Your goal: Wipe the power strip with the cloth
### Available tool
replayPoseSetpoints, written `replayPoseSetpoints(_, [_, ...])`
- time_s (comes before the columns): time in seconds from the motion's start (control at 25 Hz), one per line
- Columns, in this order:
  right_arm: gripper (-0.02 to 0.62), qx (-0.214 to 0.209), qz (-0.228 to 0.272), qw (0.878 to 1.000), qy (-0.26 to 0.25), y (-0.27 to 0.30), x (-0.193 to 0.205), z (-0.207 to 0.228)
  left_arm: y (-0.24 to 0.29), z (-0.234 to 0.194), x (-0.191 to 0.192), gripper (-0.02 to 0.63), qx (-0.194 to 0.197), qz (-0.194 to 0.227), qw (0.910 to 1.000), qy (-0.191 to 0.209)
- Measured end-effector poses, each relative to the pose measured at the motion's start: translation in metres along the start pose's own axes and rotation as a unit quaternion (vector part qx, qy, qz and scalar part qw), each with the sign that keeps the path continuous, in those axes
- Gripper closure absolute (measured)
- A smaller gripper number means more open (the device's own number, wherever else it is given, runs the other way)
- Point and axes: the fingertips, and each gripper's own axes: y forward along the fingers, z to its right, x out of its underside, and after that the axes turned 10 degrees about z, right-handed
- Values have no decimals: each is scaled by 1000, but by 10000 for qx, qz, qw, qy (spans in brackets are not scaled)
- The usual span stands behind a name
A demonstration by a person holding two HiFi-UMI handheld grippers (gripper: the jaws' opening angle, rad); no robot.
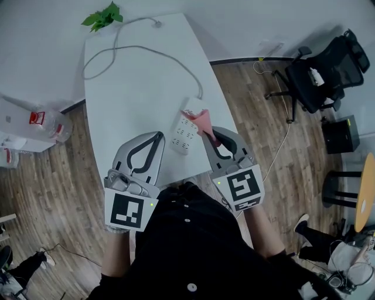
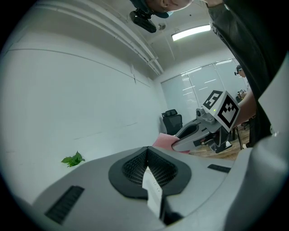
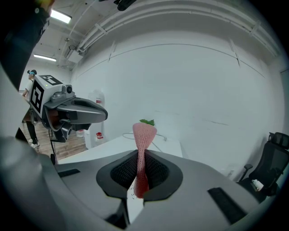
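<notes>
Head view: the right gripper (image 1: 207, 132) has its jaws pinching a pink cloth (image 1: 205, 122) (soft, limp, likely best held bunched) by the white power strip (image 1: 185, 133) on the table (image 1: 135, 88). The left gripper (image 1: 158, 136) has its jaws closed, empty.

The power strip (image 1: 186, 132) is laid on the table (image 1: 135, 88) near its front edge, between the left tongs (image 1: 157, 136) and the right tongs (image 1: 212, 133). The cloth (image 1: 205, 121), gripped in the right tongs, is seen over the strip's right edge. A plant (image 1: 103, 16) is set at the far left corner.

Head view overhead; low gripper views share plant (image 1: 104, 16).
</notes>
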Motion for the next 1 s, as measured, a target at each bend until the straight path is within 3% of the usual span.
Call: replayPoseSetpoints(1.0, [546, 39, -24, 10000, -51, -5, 6, 7, 7, 7, -5, 592, 62, 84, 9998, 172])
